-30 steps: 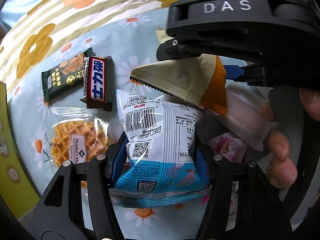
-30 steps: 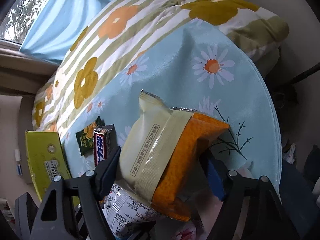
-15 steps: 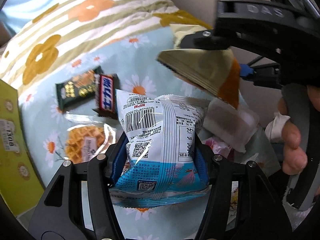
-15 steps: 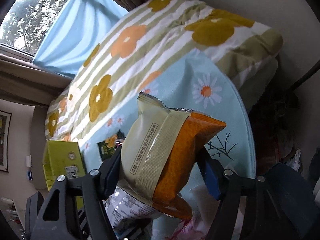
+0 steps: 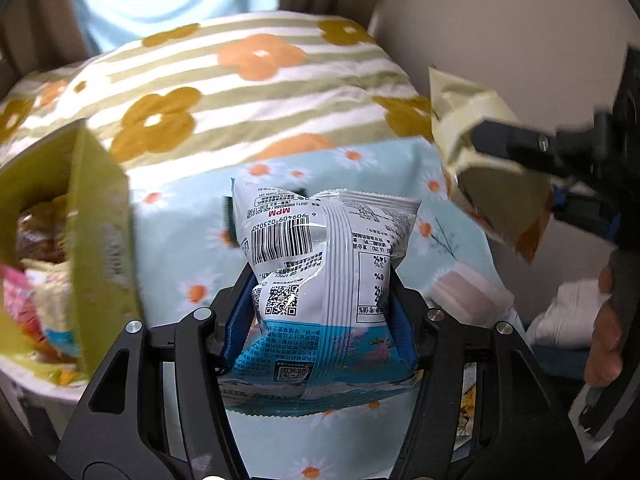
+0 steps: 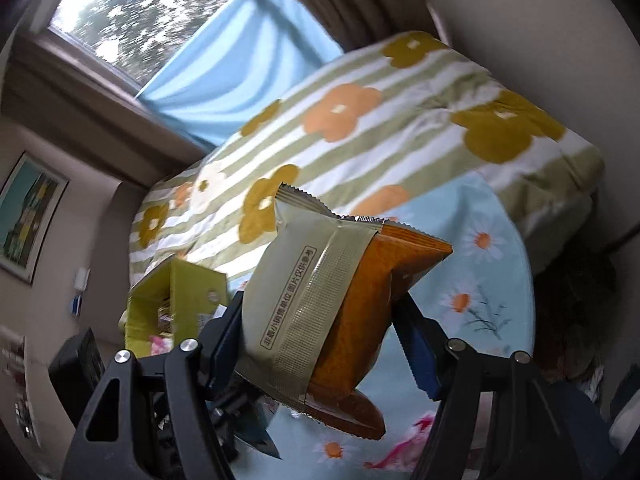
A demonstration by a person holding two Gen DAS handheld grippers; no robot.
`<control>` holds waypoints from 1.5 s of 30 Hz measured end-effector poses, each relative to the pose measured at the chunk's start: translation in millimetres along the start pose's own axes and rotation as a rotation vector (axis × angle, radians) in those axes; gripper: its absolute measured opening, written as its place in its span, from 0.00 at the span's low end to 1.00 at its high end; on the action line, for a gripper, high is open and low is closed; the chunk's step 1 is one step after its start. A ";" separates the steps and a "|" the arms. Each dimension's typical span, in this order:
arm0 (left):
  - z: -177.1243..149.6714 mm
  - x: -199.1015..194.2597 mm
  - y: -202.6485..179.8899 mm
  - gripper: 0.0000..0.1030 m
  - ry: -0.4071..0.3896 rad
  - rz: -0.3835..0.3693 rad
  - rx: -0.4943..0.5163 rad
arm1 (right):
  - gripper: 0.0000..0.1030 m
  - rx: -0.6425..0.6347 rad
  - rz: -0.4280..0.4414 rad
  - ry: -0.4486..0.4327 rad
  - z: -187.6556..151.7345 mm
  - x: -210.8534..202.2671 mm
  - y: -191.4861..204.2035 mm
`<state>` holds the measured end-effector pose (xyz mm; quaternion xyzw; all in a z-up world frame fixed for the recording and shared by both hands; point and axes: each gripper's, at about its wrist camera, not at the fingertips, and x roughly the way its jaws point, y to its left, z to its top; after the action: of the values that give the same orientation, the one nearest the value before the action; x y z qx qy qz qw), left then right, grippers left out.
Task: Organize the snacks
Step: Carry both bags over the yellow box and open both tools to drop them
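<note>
White-and-blue packet, left wrist view: the white-and-blue snack packet (image 5: pixel 326 276) sat upright between the blue pads of the left gripper (image 5: pixel 320 316), which was clamped on its lower half
Print on it: a barcode with digits reading 909409 023020, red letters "MPM", a QR code and a percent table, all seen upside down
Yellow-green box (image 5: pixel 102 216): at the left edge, open, with blurred snack wrappers inside
Cloth beneath: pale blue tablecloth (image 5: pixel 180 216) with daisies; a striped quilt (image 5: pixel 240 80) with orange and mustard flowers lay beyond it
Right side of this view: the right gripper (image 5: pixel 516 152) held the beige-and-orange packet (image 5: pixel 492 184) in the air; a white wrapped snack (image 5: pixel 468 292) lay on the cloth below it
Dark wrapper: a sliver showed behind the held packet, mostly hidden

Beige-and-orange packet, right wrist view: the right gripper (image 6: pixel 320 340) was closed on the packet (image 6: pixel 332 320), which tilted up and to the right
Print on it: a boxed line of Chinese characters along the beige seam, too small to read surely
Around it: the yellow-green box (image 6: pixel 176 300) stood to the left on the tablecloth (image 6: pixel 492 280); a window (image 6: pixel 140 20) and a blue curtain (image 6: pixel 240 60) were behind the quilt (image 6: pixel 360 140)
</note>
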<state>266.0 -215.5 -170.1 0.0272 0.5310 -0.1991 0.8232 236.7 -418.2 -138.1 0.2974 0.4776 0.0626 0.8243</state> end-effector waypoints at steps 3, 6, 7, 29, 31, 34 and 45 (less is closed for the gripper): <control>3.5 -24.1 22.0 0.53 -0.046 0.033 -0.037 | 0.65 -0.043 0.032 0.001 -3.1 2.3 24.3; 5.7 -46.8 51.5 0.53 -0.090 0.055 -0.079 | 0.65 -0.092 0.057 0.001 -6.3 7.1 51.7; 5.5 -53.7 62.7 0.53 -0.102 0.061 -0.094 | 0.65 -0.111 0.066 0.001 -7.6 9.7 64.5; -37.9 -143.6 343.0 0.53 -0.171 0.096 -0.254 | 0.65 -0.245 0.108 0.046 -83.0 124.2 274.8; -41.1 -139.9 362.1 0.53 -0.155 0.097 -0.262 | 0.65 -0.234 0.098 0.057 -89.4 134.8 281.3; -42.0 -131.2 384.5 0.53 -0.136 0.091 -0.273 | 0.65 -0.239 0.080 0.074 -99.6 145.1 292.4; -18.7 -105.3 406.4 0.64 -0.113 0.111 -0.274 | 0.65 -0.300 -0.001 0.121 -106.4 175.3 307.3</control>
<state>357.3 194.3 -152.8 -0.0673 0.5036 -0.0801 0.8576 298.5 -53.9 -139.6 0.1663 0.5118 0.1507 0.8293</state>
